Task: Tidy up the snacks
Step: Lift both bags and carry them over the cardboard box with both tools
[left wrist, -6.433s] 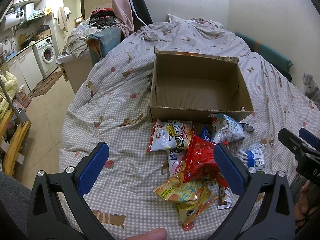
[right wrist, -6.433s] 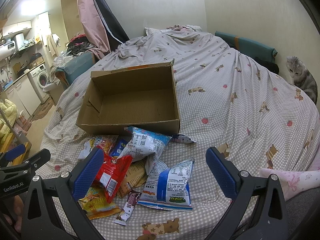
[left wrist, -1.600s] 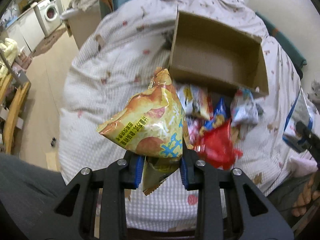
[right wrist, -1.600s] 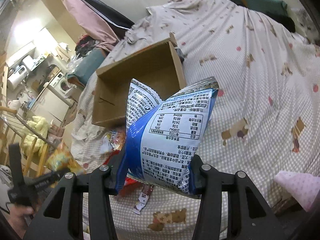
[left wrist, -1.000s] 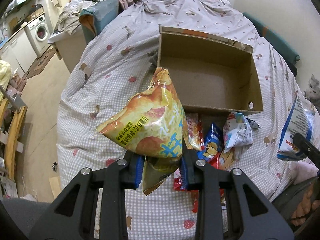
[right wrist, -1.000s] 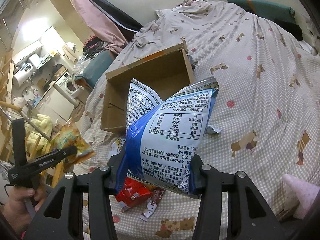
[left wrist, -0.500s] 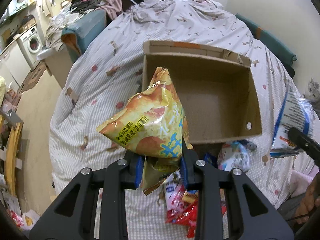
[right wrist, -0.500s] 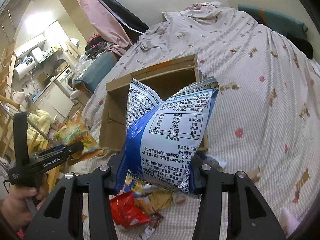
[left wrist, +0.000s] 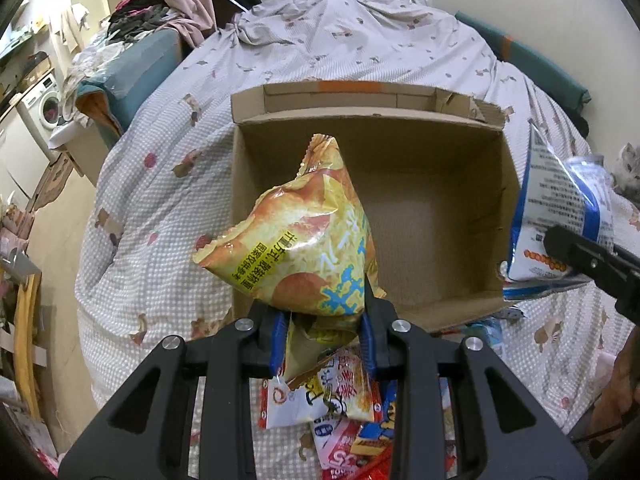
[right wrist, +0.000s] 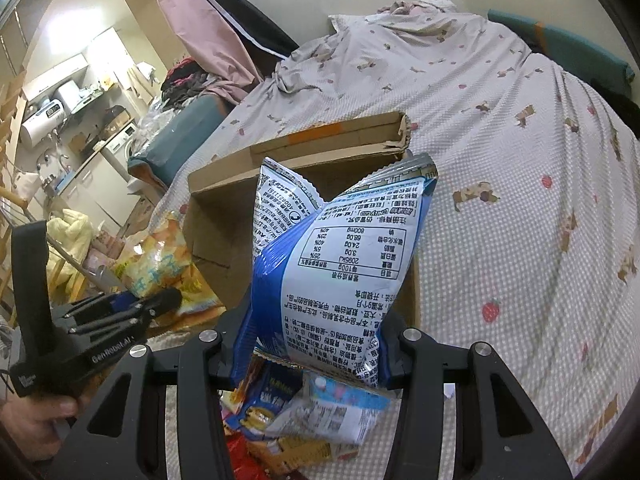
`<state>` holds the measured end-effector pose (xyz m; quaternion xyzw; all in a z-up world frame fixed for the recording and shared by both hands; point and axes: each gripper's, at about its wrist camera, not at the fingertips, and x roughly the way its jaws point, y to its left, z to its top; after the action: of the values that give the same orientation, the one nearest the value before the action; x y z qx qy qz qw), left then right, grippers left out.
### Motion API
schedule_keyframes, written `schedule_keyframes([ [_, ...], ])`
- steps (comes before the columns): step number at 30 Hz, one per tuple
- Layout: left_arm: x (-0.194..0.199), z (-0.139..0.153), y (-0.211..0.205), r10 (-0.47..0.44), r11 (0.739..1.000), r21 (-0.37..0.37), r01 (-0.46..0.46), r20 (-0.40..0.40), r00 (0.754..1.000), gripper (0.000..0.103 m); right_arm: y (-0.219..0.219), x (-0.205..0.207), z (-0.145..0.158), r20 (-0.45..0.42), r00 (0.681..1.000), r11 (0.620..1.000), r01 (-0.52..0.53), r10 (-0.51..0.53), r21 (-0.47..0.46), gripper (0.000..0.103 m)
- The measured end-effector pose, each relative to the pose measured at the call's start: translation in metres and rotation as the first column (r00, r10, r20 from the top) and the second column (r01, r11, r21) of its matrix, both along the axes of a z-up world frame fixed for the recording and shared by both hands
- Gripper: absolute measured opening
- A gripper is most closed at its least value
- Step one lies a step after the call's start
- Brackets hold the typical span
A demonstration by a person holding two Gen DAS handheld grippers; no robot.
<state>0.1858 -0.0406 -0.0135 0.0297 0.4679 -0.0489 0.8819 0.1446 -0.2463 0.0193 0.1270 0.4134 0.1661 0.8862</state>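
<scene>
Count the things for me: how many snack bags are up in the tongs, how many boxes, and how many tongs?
Snack bags held up: 2, the yellow bag and the blue and white bag
Cardboard boxes: 1, the box
Tongs: 2, the left tongs and the right tongs
Total: 5
More bags lie in a pile on the bed; too overlapped to count.

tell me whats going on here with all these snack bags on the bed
A person is sorting snacks with two handheld grippers. The left gripper is shut on a yellow-orange crinkly snack bag, the right gripper on a blue-and-white foil snack bag. Both bags hang over an open brown cardboard box, which looks empty. More packets lie on the checked bedspread in front of it.
</scene>
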Motion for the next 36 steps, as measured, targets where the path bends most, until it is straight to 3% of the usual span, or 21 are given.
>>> schedule_keyframes([
  [6, 0.021, -0.017, -0.001, -0.021, 0.999, 0.045, 0.021, -0.004, 1.000, 0.026, 0.009, 0.026, -0.015, -0.033, 0.999, 1.000, -0.014, 0.013, -0.024, 0.050],
  [18, 0.034, -0.028, -0.004, -0.048, 0.998, 0.028, 0.049, -0.014, 0.999, 0.026, 0.025, 0.058, -0.045, -0.099, 0.995, 0.998, -0.038, 0.033, -0.044, 0.050],
  [29, 0.037, -0.040, 0.007, -0.013, 0.998, -0.059, 0.008, -0.080, 0.997, 0.027, 0.040, 0.061, -0.060, -0.139, 0.987, 0.995, -0.089, 0.081, -0.050, 0.050],
  [36, 0.032, -0.038, 0.001, -0.029, 0.999, -0.029, 0.027, -0.049, 0.998, 0.028, 0.040, 0.060, -0.058, -0.132, 0.989, 0.995, -0.078, 0.070, -0.062, 0.051],
])
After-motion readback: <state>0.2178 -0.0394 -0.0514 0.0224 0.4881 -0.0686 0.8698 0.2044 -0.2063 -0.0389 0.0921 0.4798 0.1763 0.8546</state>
